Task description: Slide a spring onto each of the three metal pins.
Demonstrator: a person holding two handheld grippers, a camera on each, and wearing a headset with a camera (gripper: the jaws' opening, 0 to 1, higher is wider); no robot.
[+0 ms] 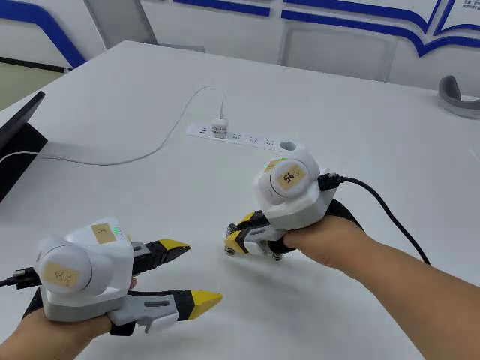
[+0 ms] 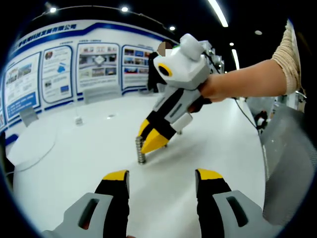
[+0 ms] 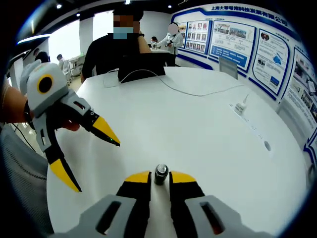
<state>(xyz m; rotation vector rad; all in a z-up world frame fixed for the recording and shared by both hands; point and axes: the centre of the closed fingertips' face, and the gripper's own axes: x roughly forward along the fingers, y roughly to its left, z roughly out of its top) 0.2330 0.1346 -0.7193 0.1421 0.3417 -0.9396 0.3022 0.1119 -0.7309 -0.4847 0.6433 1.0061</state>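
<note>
The left tongs (image 1: 204, 271) are coloured white, grey and black, with tips in bright yellow. The right tongs (image 1: 232, 241) are coloured the same. The spring (image 2: 141, 151) is seen as silvery grey, finely banded by its coils. The tabletop (image 1: 150, 97) is plain white, as is the power strip (image 1: 240, 138), while one cable (image 1: 382, 214) is black. The wall (image 1: 352, 45) is white, striped in blue.
</note>
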